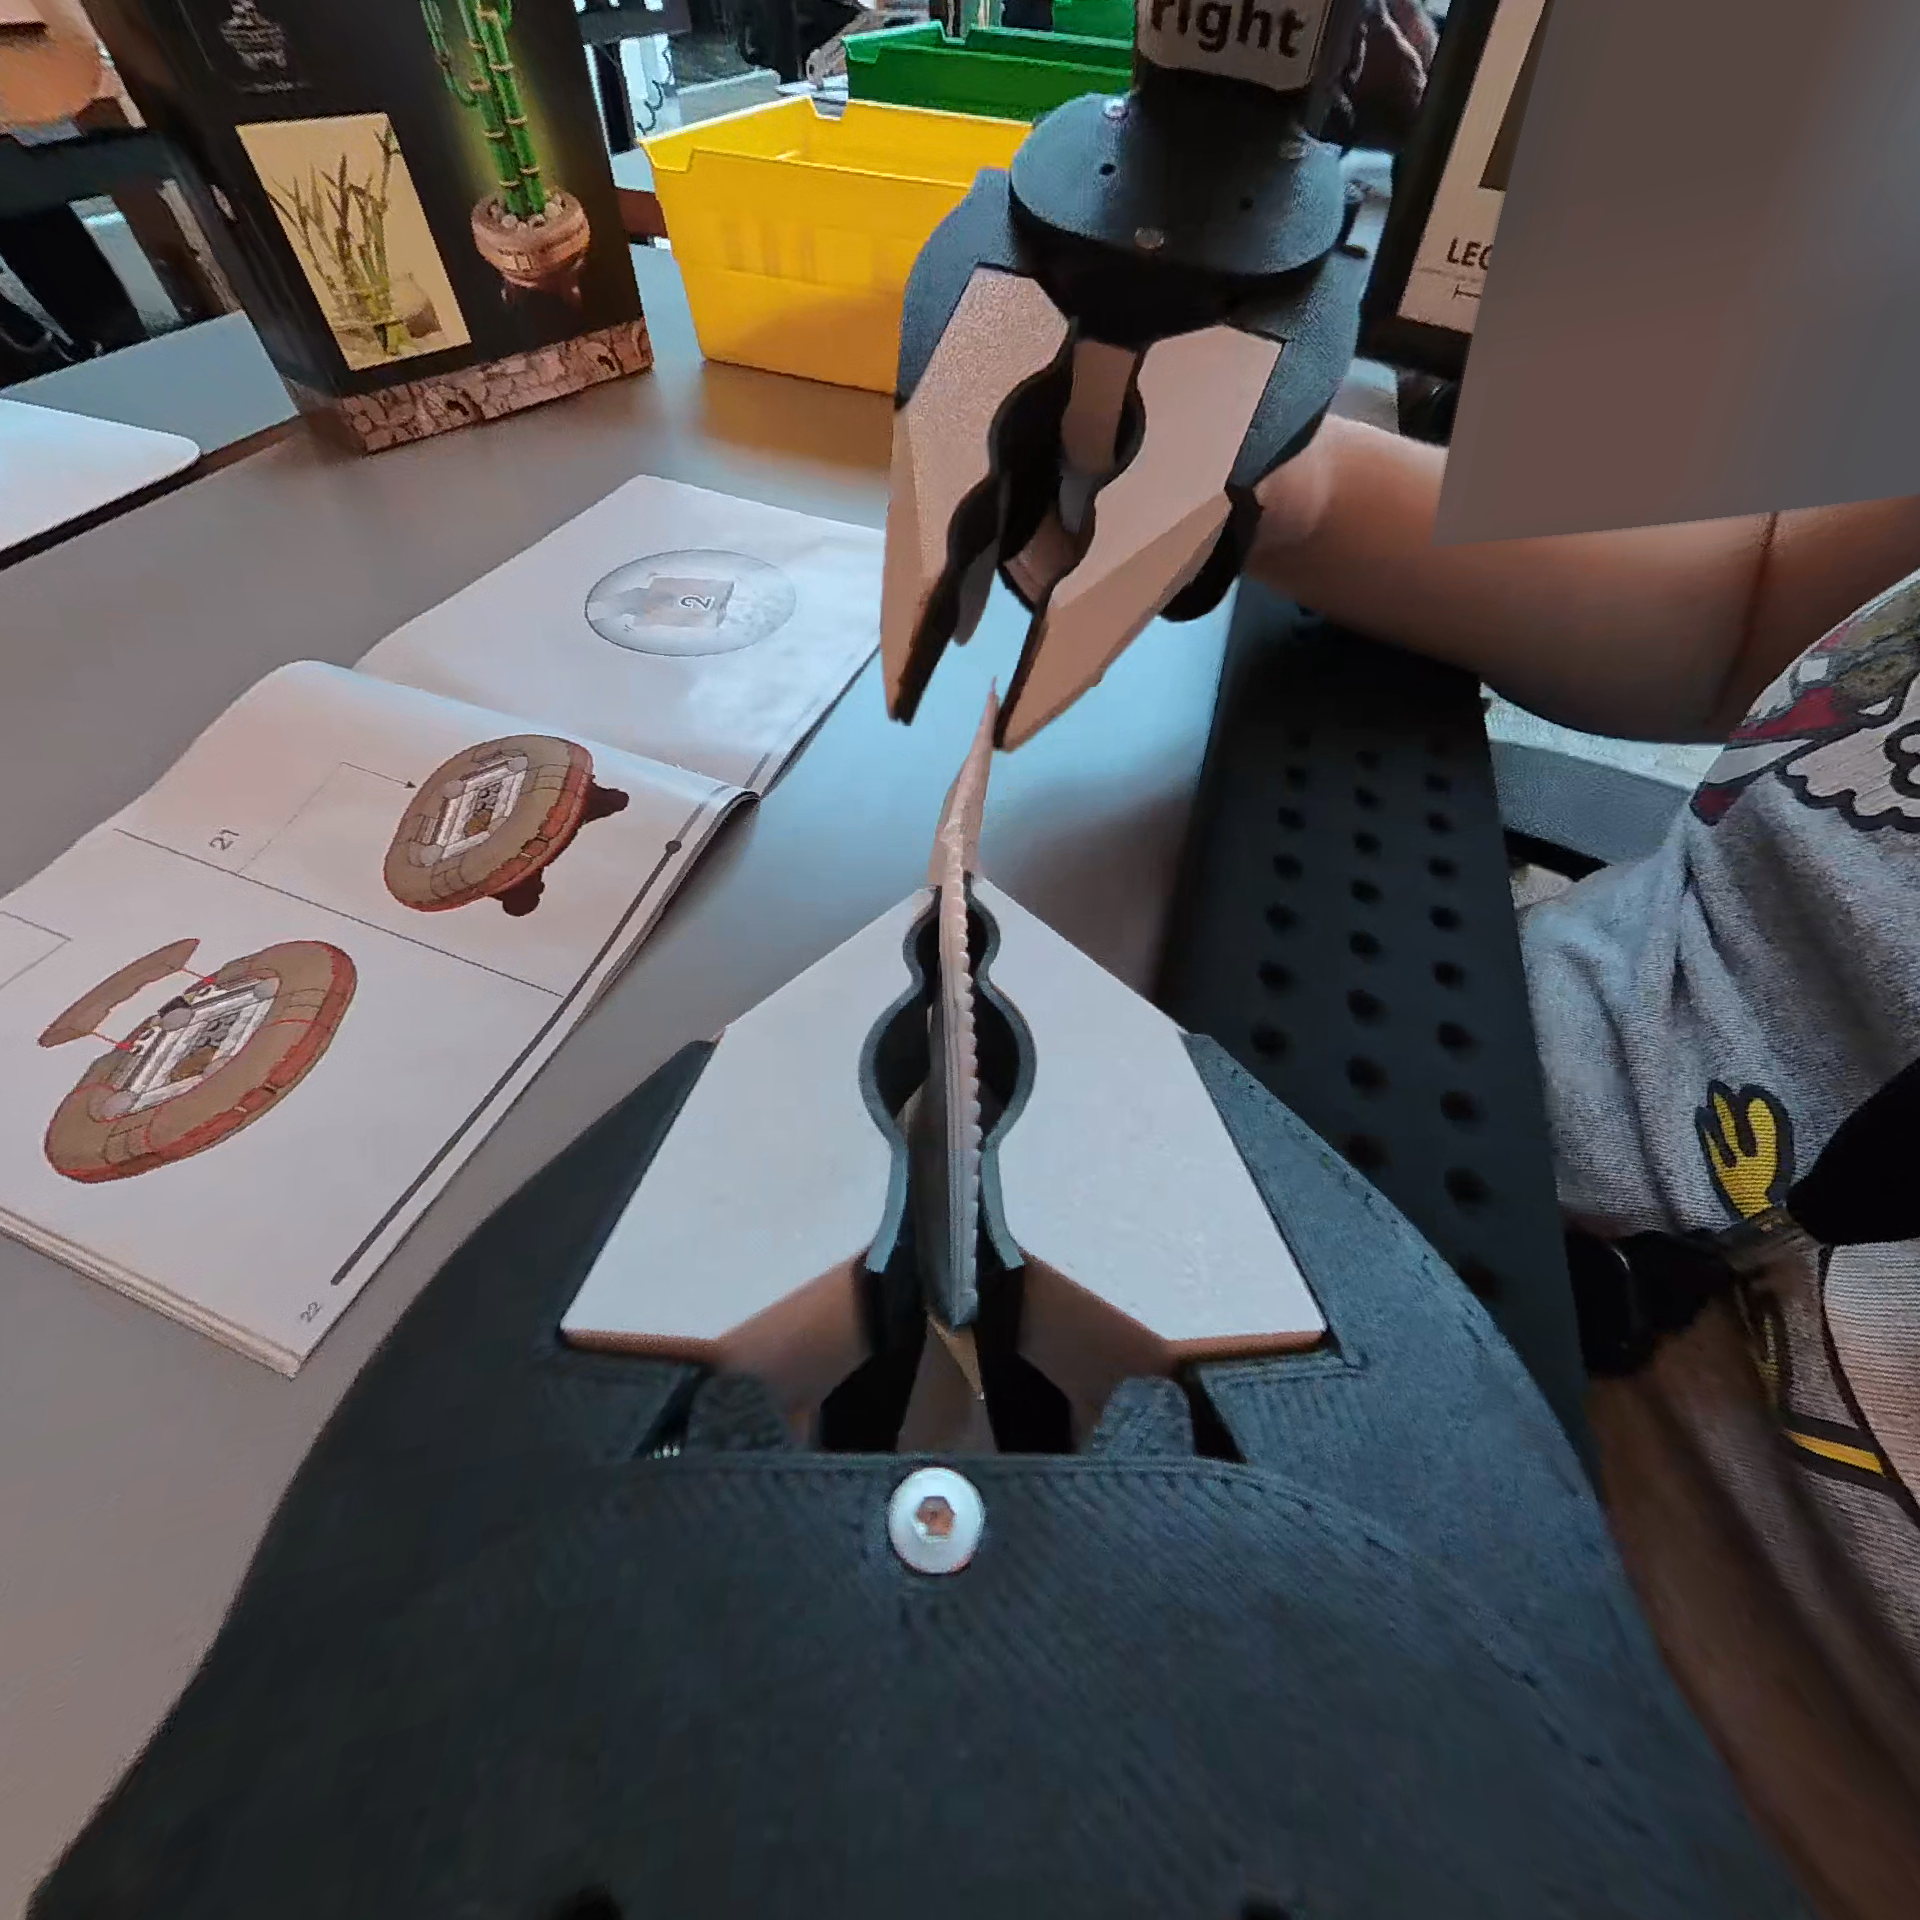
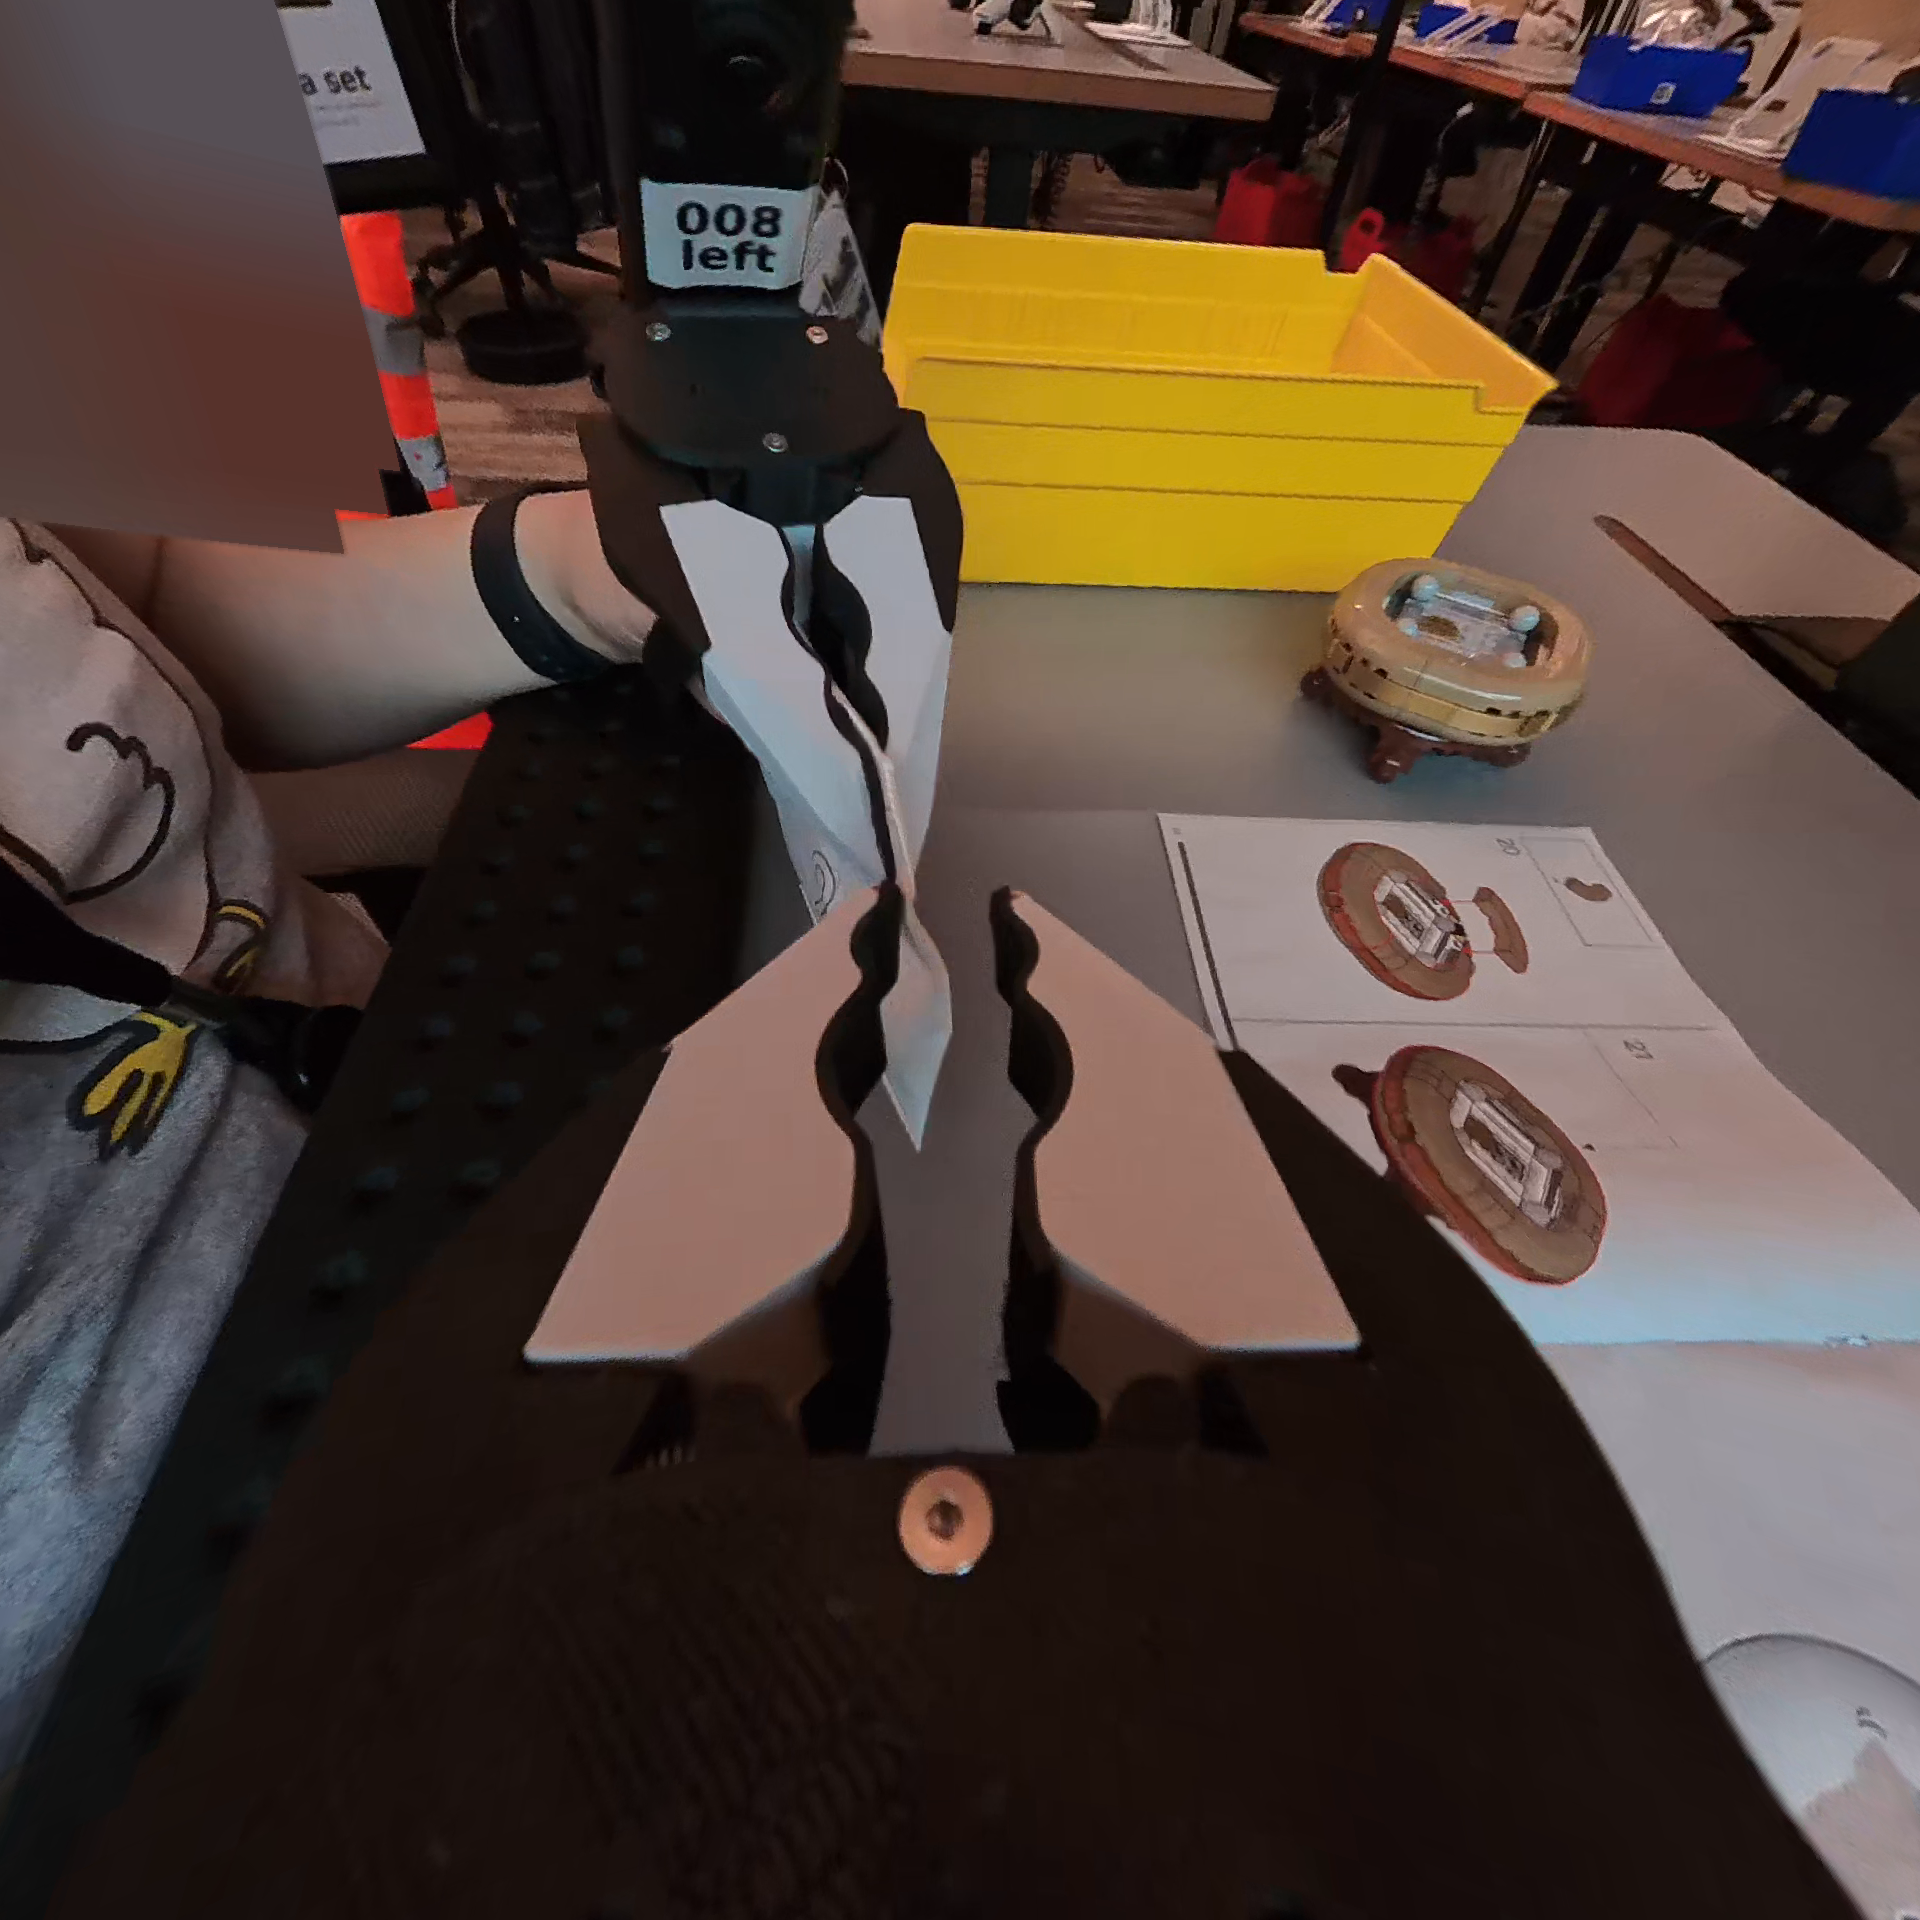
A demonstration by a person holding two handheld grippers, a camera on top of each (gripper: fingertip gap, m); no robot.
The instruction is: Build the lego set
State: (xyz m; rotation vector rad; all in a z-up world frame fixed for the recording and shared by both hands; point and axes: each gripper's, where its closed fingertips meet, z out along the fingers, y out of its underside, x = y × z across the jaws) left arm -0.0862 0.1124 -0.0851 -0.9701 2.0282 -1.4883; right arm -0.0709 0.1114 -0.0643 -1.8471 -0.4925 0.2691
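Note:
My left gripper (image 1: 951, 899) is shut on a flat white paper bag (image 1: 964, 810) with a serrated edge, held edge-on above the table. The bag's far corner reaches between the fingers of my right gripper (image 1: 956, 727), which faces it. In the right wrist view my right gripper (image 2: 943, 899) is open. The bag's corner (image 2: 920, 1029) hangs between its pads, close to the left one, with a clear gap to the right pad. The left gripper (image 2: 891, 842) shows just beyond, shut on the bag. The built tan pot base (image 2: 1455, 665) on its dark brown feet stands on the table at the right.
An open instruction booklet (image 1: 416, 883) lies on the grey table, also in the right wrist view (image 2: 1507, 1039). A yellow bin (image 2: 1195, 436) stands at the back, with a green bin (image 1: 977, 62) behind it. The set's box (image 1: 395, 208) is back left. A black perforated panel (image 1: 1351, 883) lies by the person's torso. The grippers are tip to tip, or close to it. The built tan pot base (image 2: 1455, 665) is about equally far from each gripper, around 25 cm.

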